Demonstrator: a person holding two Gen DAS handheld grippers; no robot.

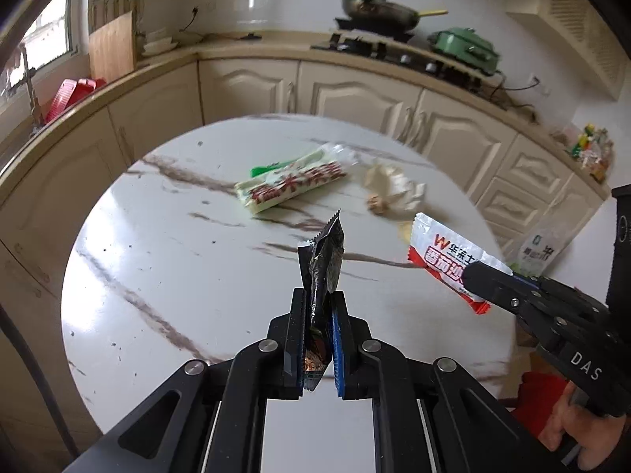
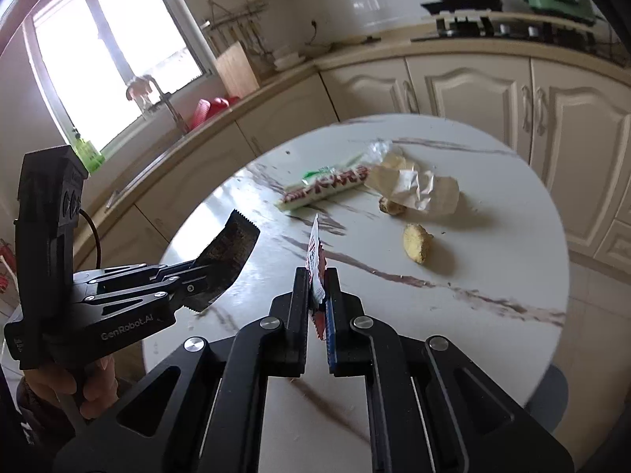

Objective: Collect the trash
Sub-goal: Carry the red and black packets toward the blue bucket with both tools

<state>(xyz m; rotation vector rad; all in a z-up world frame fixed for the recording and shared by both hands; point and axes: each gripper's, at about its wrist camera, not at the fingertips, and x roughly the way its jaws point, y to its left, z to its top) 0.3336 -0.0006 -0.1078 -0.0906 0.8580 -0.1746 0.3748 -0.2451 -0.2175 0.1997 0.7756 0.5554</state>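
My left gripper (image 1: 318, 299) is shut on a black foil wrapper (image 1: 324, 264), held upright above the round marble table (image 1: 165, 276). My right gripper (image 2: 318, 276) is shut on a white and red sachet (image 2: 314, 254), which also shows in the left wrist view as the sachet (image 1: 445, 254) at the right. The left gripper (image 2: 205, 276) with the black wrapper (image 2: 230, 252) appears at the left of the right wrist view. On the table lie a long green and white wrapper (image 1: 290, 185), crumpled paper (image 1: 390, 187) and a yellowish food scrap (image 2: 417, 242).
Cream kitchen cabinets (image 1: 355, 90) curve behind the table. A wok (image 1: 378, 10) and a green pot (image 1: 465, 47) stand on the stove. A sink tap (image 2: 157, 94) and a red rack (image 2: 209, 110) are by the window. A hand (image 2: 86, 382) holds the left gripper.
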